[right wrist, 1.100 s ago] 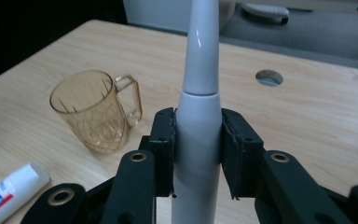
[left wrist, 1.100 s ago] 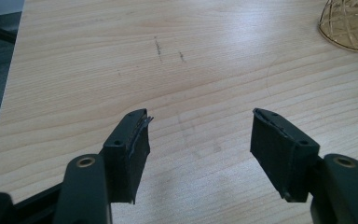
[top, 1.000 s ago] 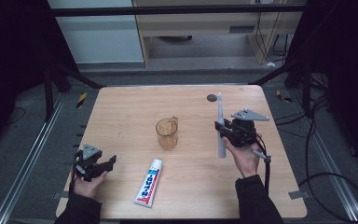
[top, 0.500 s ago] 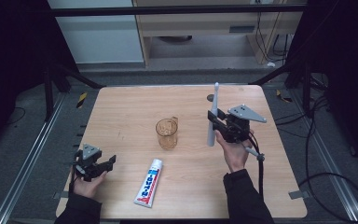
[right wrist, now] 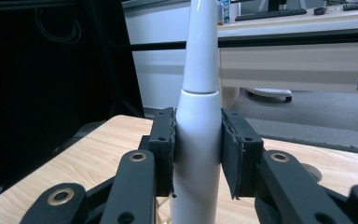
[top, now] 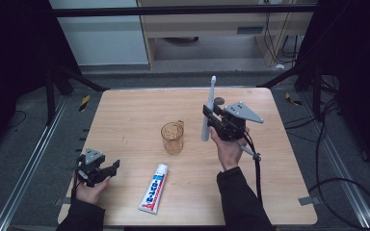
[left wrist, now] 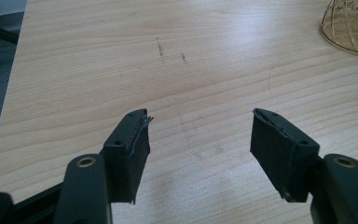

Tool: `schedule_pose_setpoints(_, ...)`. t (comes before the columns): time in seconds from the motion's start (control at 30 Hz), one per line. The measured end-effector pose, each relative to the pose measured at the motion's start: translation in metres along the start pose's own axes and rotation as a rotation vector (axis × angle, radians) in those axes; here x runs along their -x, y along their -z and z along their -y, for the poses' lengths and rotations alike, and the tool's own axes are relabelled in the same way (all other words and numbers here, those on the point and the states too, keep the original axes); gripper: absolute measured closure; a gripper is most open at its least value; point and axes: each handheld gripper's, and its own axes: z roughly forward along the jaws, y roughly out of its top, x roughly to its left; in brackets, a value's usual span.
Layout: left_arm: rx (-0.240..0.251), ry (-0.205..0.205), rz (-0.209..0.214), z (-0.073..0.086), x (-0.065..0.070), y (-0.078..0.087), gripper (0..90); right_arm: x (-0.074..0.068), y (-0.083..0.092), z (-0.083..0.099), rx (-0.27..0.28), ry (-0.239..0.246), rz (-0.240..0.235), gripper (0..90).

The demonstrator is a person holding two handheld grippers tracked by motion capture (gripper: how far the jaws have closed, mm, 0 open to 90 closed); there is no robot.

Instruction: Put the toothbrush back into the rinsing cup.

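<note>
- Toothbrush (top: 207,113), white and electric in type, stood nearly upright in the right tool (top: 211,117), raised above the surface (top: 125,110); we saw its head pointing up and its lower end hanging free of the wood.
- In the right gripper view we observed the toothbrush (right wrist: 198,135) clamped between both black pads of the right tool (right wrist: 198,151), the pads pressing on the wide body just below the narrower neck.
- We noted the amber cup (top: 172,137) standing upright near the middle of the surface, just to the left of the toothbrush and apart from it.
- We recorded a toothpaste tube (top: 154,188) lying flat on the surface in front of the cup, toward the person's side, untouched by either tool.
- We found the left tool (top: 107,169) held low at the near left corner of the surface, well apart from the cup and the tube.
- In the left gripper view the left tool (left wrist: 200,140) had its jaws wide apart with bare wood between them; the cup (left wrist: 349,25) showed at the top right corner.
- We saw a small dark round object (top: 218,100) lying on the far part of the surface behind the toothbrush; we could not tell what it was.
</note>
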Motion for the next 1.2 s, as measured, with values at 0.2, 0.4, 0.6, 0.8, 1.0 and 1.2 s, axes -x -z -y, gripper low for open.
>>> schedule_pose_setpoints(0.2, -0.001, 0.001, -0.001, 0.000, 0.000, 0.000, 36.6, -0.009, -0.012, -0.003, 0.021, 0.006, -0.003, 67.7)
schedule_pose_setpoints(0.4, 0.000, 0.000, -0.001, 0.000, 0.000, 0.000, 36.7, -0.015, -0.020, -0.005, 0.042, 0.004, 0.000, 67.7)
schedule_pose_setpoints(0.6, 0.002, 0.002, -0.002, 0.000, -0.001, 0.000, 36.8, -0.024, -0.031, -0.008, 0.044, 0.015, -0.003, 67.7)
schedule_pose_setpoints(0.8, 0.001, 0.001, -0.002, 0.000, 0.000, 0.000, 36.8, -0.031, -0.043, -0.008, 0.055, 0.013, -0.013, 67.7)
schedule_pose_setpoints(1.0, 0.001, 0.002, -0.002, 0.000, 0.000, 0.000, 36.8, -0.034, -0.050, -0.004, 0.049, 0.006, -0.019, 67.7)
schedule_pose_setpoints(1.2, 0.001, 0.001, -0.002, 0.000, -0.001, 0.000, 36.8, -0.039, -0.058, 0.000, 0.050, 0.004, -0.029, 67.7)
